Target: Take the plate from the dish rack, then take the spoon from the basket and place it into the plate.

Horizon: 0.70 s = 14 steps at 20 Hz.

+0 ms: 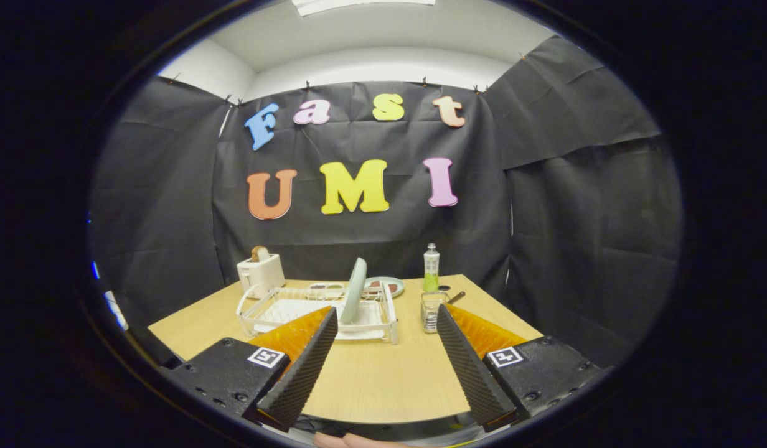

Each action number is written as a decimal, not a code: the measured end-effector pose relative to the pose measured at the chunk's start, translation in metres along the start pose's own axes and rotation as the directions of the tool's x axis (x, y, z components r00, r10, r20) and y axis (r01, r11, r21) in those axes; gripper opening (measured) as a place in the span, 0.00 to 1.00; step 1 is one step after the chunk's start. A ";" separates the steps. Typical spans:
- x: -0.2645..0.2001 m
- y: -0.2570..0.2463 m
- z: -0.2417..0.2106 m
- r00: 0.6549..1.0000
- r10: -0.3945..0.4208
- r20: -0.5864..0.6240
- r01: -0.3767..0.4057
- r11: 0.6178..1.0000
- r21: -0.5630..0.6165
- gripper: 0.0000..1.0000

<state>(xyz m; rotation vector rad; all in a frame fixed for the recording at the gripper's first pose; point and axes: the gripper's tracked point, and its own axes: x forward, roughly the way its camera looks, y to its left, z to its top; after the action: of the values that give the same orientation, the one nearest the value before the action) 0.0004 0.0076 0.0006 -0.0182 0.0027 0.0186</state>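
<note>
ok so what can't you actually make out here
- The spoon: gripper view, only its handle pokes from the basket; the bowl is hidden inside.
- The far plate: partly hidden behind the upright plate in the dish rack; what lies on it is too small to tell.
- The toaster: what sits in its slot is too small to tell.
- The gripper is open, short of the rack.

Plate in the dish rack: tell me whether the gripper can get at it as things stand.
Probably yes. The gripper is open, the plate stands upright in the dish rack just beyond the fingertips, and only bare table lies between.
</note>
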 end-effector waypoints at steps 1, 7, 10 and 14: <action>0.002 0.002 0.002 1.000 -0.001 -0.003 0.001 1.000 0.000 1.00; 0.041 0.022 0.022 0.999 0.025 -0.046 -0.027 0.999 -0.035 1.00; 0.078 0.029 0.033 0.996 0.015 -0.084 -0.019 0.998 -0.052 1.00; 0.145 0.043 0.051 0.990 -0.002 -0.142 -0.010 0.997 -0.080 1.00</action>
<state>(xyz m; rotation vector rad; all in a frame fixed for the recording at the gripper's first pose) 0.1443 0.0539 0.0508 -0.1000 0.1443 0.0214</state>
